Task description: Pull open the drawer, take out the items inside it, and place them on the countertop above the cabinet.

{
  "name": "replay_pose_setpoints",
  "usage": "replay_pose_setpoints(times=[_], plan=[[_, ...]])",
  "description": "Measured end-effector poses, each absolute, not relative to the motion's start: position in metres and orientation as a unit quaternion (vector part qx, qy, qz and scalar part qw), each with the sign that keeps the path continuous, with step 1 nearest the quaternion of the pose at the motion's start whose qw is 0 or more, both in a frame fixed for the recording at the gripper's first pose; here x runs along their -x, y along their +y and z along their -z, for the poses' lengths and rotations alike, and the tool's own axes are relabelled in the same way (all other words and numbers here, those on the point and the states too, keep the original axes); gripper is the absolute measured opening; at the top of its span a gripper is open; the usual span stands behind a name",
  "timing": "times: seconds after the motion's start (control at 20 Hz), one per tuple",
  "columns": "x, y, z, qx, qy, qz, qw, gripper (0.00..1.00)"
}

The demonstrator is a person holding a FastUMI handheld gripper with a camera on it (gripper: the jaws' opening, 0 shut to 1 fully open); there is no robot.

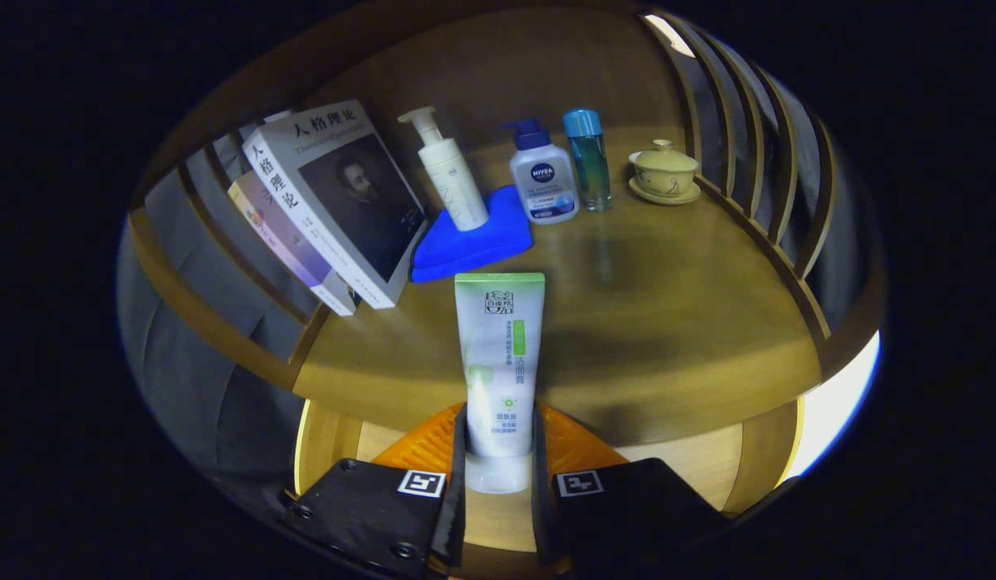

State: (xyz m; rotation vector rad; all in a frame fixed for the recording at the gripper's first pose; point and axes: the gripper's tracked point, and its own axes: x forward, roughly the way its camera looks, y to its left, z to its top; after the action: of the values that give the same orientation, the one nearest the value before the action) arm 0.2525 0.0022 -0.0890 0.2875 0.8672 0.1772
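hand-held gripper clamped on green-white tube, nivea bottle beyond on countertop

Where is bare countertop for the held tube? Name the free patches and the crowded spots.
The gripper is shut on the white, green-capped tube. The wooden countertop is bare between the tube and the slatted side rail, in front of the lidded ceramic cup. It is crowded around the leaning books, blue cloth and bottles.

gripper fingers clamped on an upright tube
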Motion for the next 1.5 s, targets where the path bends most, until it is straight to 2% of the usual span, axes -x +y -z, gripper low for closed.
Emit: replay_pose_setpoints(times=[0.25, 0.6, 0.8, 1.25, 1.5], plan=[[-0.285, 0.008, 0.091, -0.165, 0.426, -0.064, 0.887, 0.36], [-0.292, 0.014, 0.093, -0.166, 0.404, -0.049, 0.898, 0.51], [-0.283, 0.007, 0.071, -0.136, 0.354, -0.044, 0.924, 1.00], [-0.204, -0.008, -0.003, -0.066, 0.147, -0.038, 0.986, 0.98], [-0.153, -0.035, -0.017, -0.043, 0.056, 0.006, 0.997, 0.98]])
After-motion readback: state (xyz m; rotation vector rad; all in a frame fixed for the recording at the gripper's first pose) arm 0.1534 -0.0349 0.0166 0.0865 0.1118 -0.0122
